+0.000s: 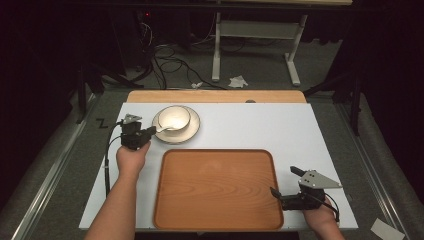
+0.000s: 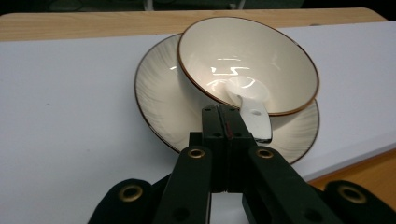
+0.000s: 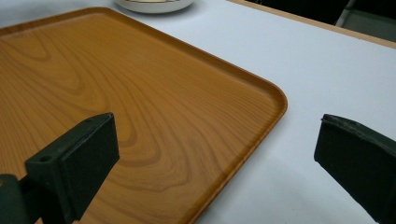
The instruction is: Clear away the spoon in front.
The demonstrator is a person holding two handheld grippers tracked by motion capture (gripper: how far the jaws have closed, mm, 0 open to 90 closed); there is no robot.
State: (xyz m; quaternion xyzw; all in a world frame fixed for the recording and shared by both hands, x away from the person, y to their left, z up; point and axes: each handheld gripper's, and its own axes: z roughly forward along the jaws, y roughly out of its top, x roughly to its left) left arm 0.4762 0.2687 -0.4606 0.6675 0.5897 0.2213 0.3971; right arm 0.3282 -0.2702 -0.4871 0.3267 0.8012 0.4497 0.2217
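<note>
A cream bowl (image 1: pixel 174 116) (image 2: pixel 247 60) with a brown rim stands on a matching saucer (image 1: pixel 190 131) (image 2: pixel 159 102) at the table's back left. A white spoon (image 1: pixel 165 129) (image 2: pixel 247 100) rests in the bowl with its handle over the near rim. My left gripper (image 1: pixel 150 132) (image 2: pixel 222 114) is shut, jaws pressed together, its tips over the saucer just left of the spoon handle, which lies beside them and not between them. My right gripper (image 1: pixel 285 181) (image 3: pixel 219 135) stands wide open at the near right corner of the wooden tray (image 1: pixel 217 190) (image 3: pixel 140 107), nothing between its jaws.
The white table top (image 1: pixel 280 125) has bare room right of the saucer and behind the tray. A wooden strip (image 1: pixel 215 96) runs along the far edge. Beyond it the floor holds cables, a table frame and scraps of paper.
</note>
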